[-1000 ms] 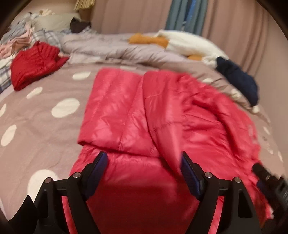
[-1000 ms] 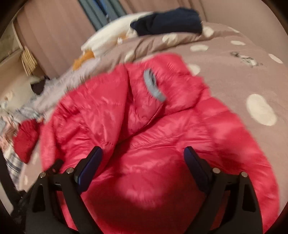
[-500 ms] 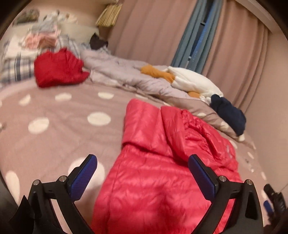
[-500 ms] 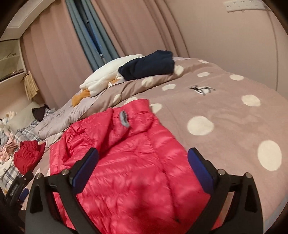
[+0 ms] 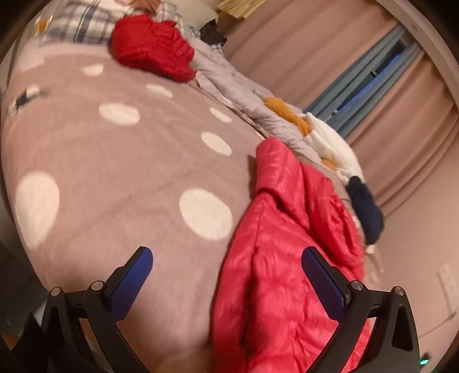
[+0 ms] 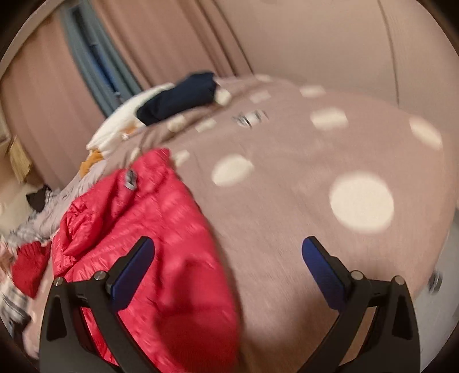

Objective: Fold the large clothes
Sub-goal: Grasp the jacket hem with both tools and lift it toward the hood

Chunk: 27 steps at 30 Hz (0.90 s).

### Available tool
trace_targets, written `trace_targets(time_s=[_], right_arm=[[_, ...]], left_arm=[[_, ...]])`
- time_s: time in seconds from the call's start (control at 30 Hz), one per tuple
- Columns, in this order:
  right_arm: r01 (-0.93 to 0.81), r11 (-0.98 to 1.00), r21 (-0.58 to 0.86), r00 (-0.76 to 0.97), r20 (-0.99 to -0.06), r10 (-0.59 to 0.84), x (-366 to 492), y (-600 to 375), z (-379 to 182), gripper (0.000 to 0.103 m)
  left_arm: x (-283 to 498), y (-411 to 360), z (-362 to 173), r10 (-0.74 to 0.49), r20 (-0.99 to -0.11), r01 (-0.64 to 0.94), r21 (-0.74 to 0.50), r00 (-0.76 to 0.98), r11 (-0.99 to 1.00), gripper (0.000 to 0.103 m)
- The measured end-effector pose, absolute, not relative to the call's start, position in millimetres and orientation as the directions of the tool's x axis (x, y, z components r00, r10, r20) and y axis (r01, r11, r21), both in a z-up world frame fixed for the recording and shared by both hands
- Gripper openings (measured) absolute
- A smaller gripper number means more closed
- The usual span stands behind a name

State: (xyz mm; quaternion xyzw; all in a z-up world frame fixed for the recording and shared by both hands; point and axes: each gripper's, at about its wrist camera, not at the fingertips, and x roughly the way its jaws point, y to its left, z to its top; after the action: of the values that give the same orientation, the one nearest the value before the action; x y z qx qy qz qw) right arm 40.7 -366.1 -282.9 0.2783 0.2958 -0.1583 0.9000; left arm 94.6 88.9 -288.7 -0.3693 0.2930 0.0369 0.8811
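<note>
From the left wrist view, the left gripper [image 5: 226,262] hangs above the bed [image 5: 129,172] with its jaws spread wide and nothing between them. The red puffer jacket [image 5: 287,258] lies crumpled on the bed's taupe, white-dotted cover, under the right-hand finger and stretching away toward the far edge (its quilted surface is bunched into ridges rather than flat). Farther off, a second red garment [image 5: 152,48] sits near a plaid pillow [image 5: 83,25]. A grey quilt [image 5: 229,83] runs along the far side of the bed, with an orange item [image 5: 287,112], a white garment [image 5: 332,143] and a navy garment [image 5: 367,209] lined up beyond it. Pink curtains [image 5: 330,48] hang behind.

From the right wrist view, which is motion-blurred, the right gripper [image 6: 228,252] also has its jaws released and wide apart, holding nothing. The red puffer jacket [image 6: 143,229] lies on the bed [image 6: 301,186] beneath the left-hand finger, a small grey tag [image 6: 130,179] showing near its far end. The navy garment [image 6: 178,97] rests on the white garment [image 6: 120,129] at the far edge, and the second red garment [image 6: 28,264] shows at the left margin (only partly in view).
</note>
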Motion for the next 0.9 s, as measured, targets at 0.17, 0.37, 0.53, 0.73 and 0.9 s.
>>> trace_targets(time_s=[0.17, 0.37, 0.53, 0.73, 0.9], right_arm=[[0.441, 0.767, 0.467, 0.801, -0.59, -0.101, 22, -359, -298, 0.103], [0.374, 0.752, 0.543, 0.846, -0.532, -0.037, 6, -328, -306, 0.103], [0.315, 0.773, 0.551, 0.847, -0.53, 0.033, 11, -293, -310, 0.103], [0.273, 0.747, 0.606, 0.84, -0.529, 0.122, 21, -271, -311, 0.103], [0.189, 0.621, 0.761, 0.82, -0.47, 0.326, 26, -256, -318, 0.103]], left_arm=[[84, 91, -302, -0.209, -0.522, -0.264, -0.688, 0.827, 0.676, 0.102], [68, 87, -319, -0.265, -0.435, -0.22, -0.787, 0.86, 0.577, 0.102], [64, 80, -324, -0.362, -0.385, -0.162, -0.841, 0.849, 0.515, 0.102], [65, 52, -325, -0.503, -0.349, -0.095, -0.881, 0.791, 0.463, 0.102], [75, 26, -320, -0.558, -0.355, -0.06, -0.877, 0.75, 0.477, 0.102]])
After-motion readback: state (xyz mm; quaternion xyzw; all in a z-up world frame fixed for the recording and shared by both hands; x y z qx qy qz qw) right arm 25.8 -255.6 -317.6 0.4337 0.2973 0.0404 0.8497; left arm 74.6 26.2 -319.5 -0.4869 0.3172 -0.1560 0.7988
